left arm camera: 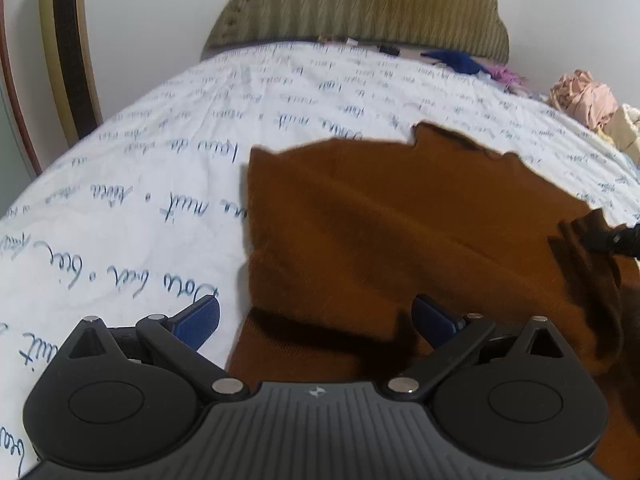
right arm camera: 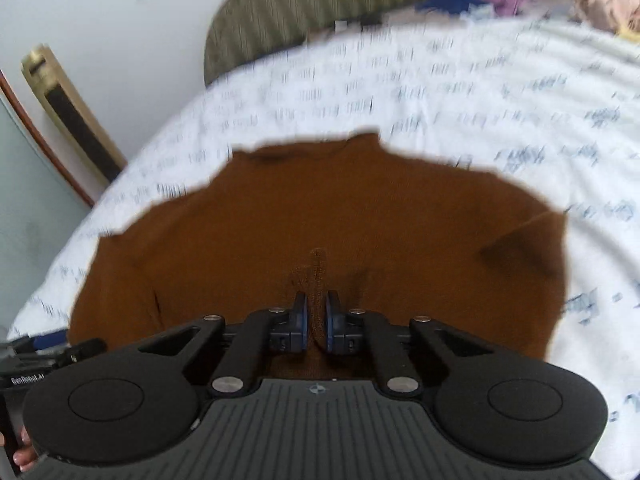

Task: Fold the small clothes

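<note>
A brown knit garment (left arm camera: 400, 232) lies spread on a white bed sheet (left arm camera: 140, 184) printed with blue script. My left gripper (left arm camera: 318, 320) hangs open over its near left edge; one blue pad is above the sheet and the other above the cloth, with nothing pinched. In the right wrist view the brown garment (right arm camera: 320, 208) fills the middle. My right gripper (right arm camera: 317, 314) is shut on a raised ridge of its fabric near the lower edge. The right gripper's tip (left arm camera: 612, 238) also shows at the far right of the left wrist view, with bunched brown cloth at it.
A padded olive headboard (left arm camera: 360, 4) stands at the far end of the bed. Crumpled pink clothes (left arm camera: 580, 96) and a blue item (left arm camera: 452, 58) lie at the back right. A gold and black frame (left arm camera: 68, 52) leans on the left wall. The left gripper's body (right arm camera: 40, 356) sits beside the garment.
</note>
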`<state>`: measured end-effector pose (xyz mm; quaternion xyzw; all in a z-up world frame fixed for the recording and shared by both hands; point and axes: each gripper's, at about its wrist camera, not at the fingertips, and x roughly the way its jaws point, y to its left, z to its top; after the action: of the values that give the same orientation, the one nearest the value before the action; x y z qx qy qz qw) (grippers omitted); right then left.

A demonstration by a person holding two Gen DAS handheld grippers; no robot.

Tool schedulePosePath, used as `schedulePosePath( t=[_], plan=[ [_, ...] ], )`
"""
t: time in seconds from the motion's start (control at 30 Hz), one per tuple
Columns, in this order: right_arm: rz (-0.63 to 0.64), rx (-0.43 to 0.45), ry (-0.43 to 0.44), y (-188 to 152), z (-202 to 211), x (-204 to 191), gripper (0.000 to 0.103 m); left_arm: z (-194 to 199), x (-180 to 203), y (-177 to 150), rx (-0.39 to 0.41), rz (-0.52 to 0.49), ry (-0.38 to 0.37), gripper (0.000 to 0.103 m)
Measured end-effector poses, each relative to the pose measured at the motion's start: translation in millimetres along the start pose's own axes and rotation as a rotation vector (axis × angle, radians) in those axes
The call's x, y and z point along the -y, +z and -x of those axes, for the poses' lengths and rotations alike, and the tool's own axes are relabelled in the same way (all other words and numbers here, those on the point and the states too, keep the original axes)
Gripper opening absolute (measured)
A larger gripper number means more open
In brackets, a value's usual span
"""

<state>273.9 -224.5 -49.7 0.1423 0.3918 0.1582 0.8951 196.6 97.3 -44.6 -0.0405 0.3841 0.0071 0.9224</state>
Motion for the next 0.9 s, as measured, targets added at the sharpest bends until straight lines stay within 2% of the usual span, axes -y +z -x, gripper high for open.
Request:
schedulePosePath(
  t=[0.1, 0.17, 0.23, 0.3, 0.4, 0.5, 0.53, 0.57, 0.6, 0.67, 0.73, 0.8, 0.9],
  plan=[
    [-0.040, 0.117, 0.037, 9, 31, 13, 0.012, 5, 11, 8, 0.035, -0.025, 0.000, 0.103],
    [-0.017, 0.204, 0.050, 15, 51, 18, 0.012, 1, 16, 14, 0.037, -0.013, -0.007, 0.103],
    [-0.015, 0.281, 0.113, 22, 71, 26, 0.012, -9, 20, 18, 0.020, 0.016, -0.017, 0.103],
    [0.025, 0.341, 0.127, 26, 85, 33, 0.012, -18, 24, 19, -0.008, 0.026, 0.000, 0.103],
    [0.002, 0.301, 0.056, 22, 81, 58, 0.012, -21, 32, 14, -0.007, -0.003, 0.015, 0.103],
    [-0.069, 0.175, -0.013, 2, 63, 87, 0.012, -19, 43, 7, -0.010, -0.080, 0.035, 0.103],
    [-0.113, 0.121, -0.010, -5, 59, 97, 0.012, -19, 46, 4, -0.015, -0.108, 0.040, 0.103],
    [-0.149, 0.085, -0.019, -11, 56, 100, 0.020, -18, 47, 2, -0.015, -0.127, 0.039, 0.103],
    [-0.194, 0.071, -0.043, -18, 62, 104, 0.021, -16, 47, 1, -0.016, -0.140, 0.036, 0.103],
    [-0.252, 0.110, -0.120, -29, 80, 103, 0.034, -13, 47, 0, -0.023, -0.159, 0.016, 0.103],
    [-0.262, 0.203, -0.184, -33, 105, 95, 0.041, -11, 46, -2, -0.026, -0.167, 0.012, 0.103],
    [-0.227, 0.239, -0.124, -30, 115, 80, 0.042, -9, 48, -3, -0.024, -0.177, 0.003, 0.103],
    [-0.137, 0.182, 0.012, -11, 91, 36, 0.042, -9, 54, -5, -0.030, -0.208, 0.002, 0.103]
  ],
)
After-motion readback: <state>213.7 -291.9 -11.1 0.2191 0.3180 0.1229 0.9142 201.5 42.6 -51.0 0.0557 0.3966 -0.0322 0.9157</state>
